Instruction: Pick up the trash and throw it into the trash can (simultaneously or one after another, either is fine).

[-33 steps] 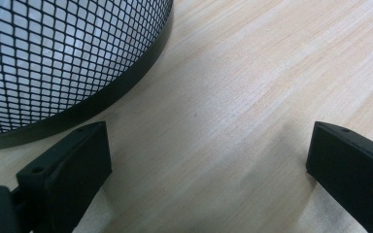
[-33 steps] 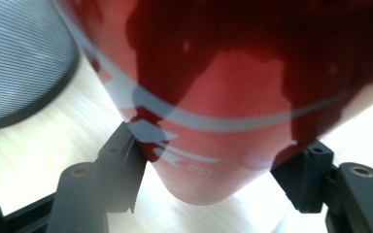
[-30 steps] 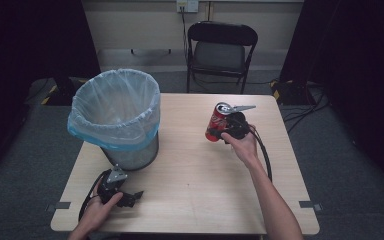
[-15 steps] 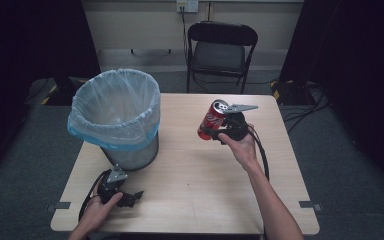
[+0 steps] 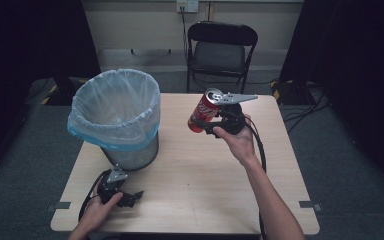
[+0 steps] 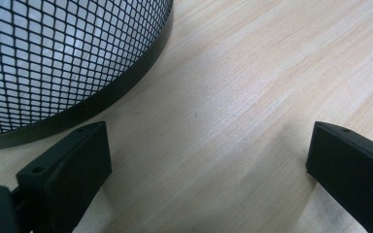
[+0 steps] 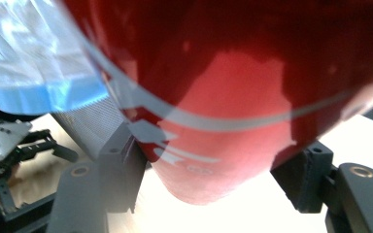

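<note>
Right tool (image 5: 211, 121) is clamped across the lower body of the red soda can (image 5: 204, 110), holding it tilted in the air above the counter (image 5: 195, 195), at about 3 o'clock from the mesh bin (image 5: 115, 117) with its blue liner. Can looks opened and likely near empty: light, thin-walled, slick, dents easily, so grip mid-body across the diameter with modest squeeze, not at the rim. Left tool (image 5: 125, 197) rests on the counter at the bin's 6 o'clock, jaws spread, nothing between them.

Red can (image 5: 203, 110) with white stripes; black mesh bin (image 5: 130, 156), pale-blue liner (image 5: 114, 107).
</note>
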`<state>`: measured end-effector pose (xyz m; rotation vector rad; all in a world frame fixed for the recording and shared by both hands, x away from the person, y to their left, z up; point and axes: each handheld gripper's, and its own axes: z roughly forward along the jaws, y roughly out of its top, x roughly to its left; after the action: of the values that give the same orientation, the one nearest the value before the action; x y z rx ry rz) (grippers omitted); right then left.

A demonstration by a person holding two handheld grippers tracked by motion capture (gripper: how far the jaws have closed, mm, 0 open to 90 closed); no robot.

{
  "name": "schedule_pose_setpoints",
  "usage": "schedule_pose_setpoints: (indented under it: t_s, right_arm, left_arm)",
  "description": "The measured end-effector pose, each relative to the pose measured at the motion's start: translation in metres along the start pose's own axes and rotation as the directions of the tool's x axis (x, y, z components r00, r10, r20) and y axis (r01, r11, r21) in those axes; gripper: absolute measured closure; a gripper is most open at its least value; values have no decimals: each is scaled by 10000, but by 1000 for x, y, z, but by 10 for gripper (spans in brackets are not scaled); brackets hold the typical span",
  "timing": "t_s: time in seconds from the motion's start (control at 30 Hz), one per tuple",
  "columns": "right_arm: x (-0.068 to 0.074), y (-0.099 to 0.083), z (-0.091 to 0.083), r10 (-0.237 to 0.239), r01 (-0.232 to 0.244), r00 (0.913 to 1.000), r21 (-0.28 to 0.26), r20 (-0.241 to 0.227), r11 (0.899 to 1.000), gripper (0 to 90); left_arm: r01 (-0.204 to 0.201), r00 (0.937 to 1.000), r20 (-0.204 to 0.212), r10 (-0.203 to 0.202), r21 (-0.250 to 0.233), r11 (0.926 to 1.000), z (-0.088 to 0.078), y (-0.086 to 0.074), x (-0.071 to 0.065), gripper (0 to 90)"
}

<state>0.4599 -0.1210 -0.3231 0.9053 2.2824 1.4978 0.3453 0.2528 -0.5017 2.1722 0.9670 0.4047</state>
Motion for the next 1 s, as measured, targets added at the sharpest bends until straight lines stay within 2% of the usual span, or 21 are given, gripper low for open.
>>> schedule_pose_setpoints:
  t_s: [0.3,0.33,0.7,1.0]
  right_arm:
    - [6,23,-6,-92,76,9997,-618,-245,9981,351]
    - [7,31,-7,-135,112,9995,-819,-285,9966,351]
    - [12,57,-7,-276,218,9989,-1466,-374,9890,352]
    - [20,78,-9,-308,144,9972,-2270,-689,9738,354]
  left_arm:
    - [-3,10000,-21,3,12,10000,0,0,0,18]
    - [-3,10000,-19,3,8,10000,0,0,0,18]
    - [-6,10000,-33,6,11,10000,0,0,0,18]
    - [6,10000,-75,-6,-13,10000,0,0,0,18]
